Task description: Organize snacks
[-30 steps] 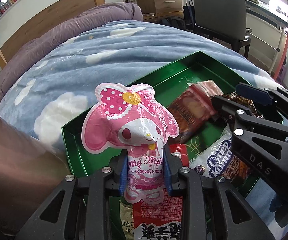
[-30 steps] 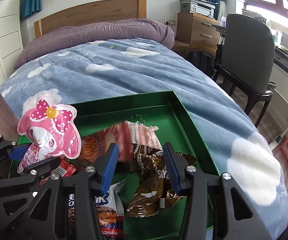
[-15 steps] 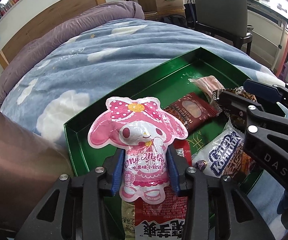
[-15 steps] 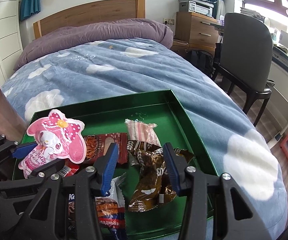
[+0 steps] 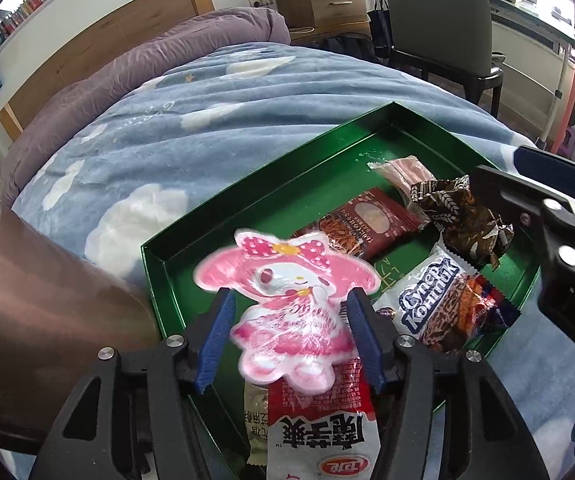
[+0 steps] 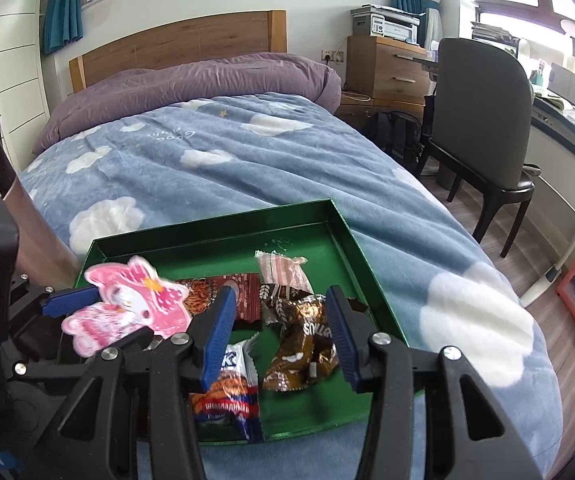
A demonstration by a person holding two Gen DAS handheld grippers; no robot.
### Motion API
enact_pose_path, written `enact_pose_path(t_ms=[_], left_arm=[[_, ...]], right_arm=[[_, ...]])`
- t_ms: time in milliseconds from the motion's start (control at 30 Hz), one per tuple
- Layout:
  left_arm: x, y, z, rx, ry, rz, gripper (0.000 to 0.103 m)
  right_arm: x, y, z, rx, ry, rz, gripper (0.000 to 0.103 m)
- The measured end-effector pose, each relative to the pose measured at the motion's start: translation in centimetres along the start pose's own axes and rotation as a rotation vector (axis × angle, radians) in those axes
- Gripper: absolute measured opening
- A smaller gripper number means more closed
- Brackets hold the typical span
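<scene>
- Between the blue pads of the left tool (image 5: 289, 338), the pink character-shaped candy pouch (image 5: 287, 308) is sitting loose: the jaws have just been opening, both pads are standing clear of the pouch, and it is tipping over, blurred, toward the tray floor.
- Directly under the pouch, a red-and-white sachet (image 5: 323, 428) and a pale packet (image 5: 256, 420) are lying at the near edge of the green tray (image 5: 271, 184).
- Over the tray's right part, the right tool (image 6: 279, 334) is hanging with its jaws spread and nothing between them; a crumpled brown wrapper (image 6: 303, 344) is lying below that gap, not pinched.
- Beside the brown wrapper, a white-and-orange bar wrapper (image 6: 229, 396), a dark red flat packet (image 6: 227, 296) and a small pink-striped packet (image 6: 283, 270) are resting on the tray floor, overlapping at their edges.
- The tray is sitting on the bed, on a blue cloud-print blanket (image 6: 215, 160); a dark chair (image 6: 483, 120) is standing well apart at the bedside.
- Step in hand, as a judgement: the left tool is releasing the pink pouch into the tray's left part, so the placing step is ending.
- Next move, as a judgement: the left tool is needing a clean withdrawal without dragging the light pouch along, and the right tool is needing to drop onto the brown wrapper and close on a firm fold.
- Caution: the foil wrappers are looking slippery and are overlapping, so one grasp is risking lifting two items.
</scene>
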State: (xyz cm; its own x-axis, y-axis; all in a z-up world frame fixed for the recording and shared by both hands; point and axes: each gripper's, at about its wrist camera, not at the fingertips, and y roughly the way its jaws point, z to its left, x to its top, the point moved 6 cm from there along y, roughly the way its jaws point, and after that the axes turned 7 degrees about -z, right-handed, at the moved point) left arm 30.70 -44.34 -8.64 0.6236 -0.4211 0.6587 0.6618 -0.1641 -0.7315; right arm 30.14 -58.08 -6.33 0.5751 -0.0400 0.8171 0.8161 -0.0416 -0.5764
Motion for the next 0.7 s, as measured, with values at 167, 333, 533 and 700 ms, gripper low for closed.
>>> enact_pose_path(t_ms=[167,333,533,700], left_arm=[[0.4,-1.4,0.1,0.006,-0.001,-0.018,0.052],[0.4,-3.5,0.3,-0.009,-0.017,-0.034,0.052],[-0.5,-8.1,0.6,-0.041,-0.033,-0.070,0.052],[-2.2,-12.0,1.7,-0.048,-0.048,-0.096,0.052]], right_arm=[[-0.2,-2.3,-0.9,-0.023,0.020,-0.009,0.042],[-0.5,-4.9,-1.6,-0.041,0.029,-0.012,0.042],[-0.9,-8.6,-1.7,-0.057,0.033,-0.019,0.042],[-1.1,-11.7,-0.3,-0.046,0.024,-0.024,0.042]])
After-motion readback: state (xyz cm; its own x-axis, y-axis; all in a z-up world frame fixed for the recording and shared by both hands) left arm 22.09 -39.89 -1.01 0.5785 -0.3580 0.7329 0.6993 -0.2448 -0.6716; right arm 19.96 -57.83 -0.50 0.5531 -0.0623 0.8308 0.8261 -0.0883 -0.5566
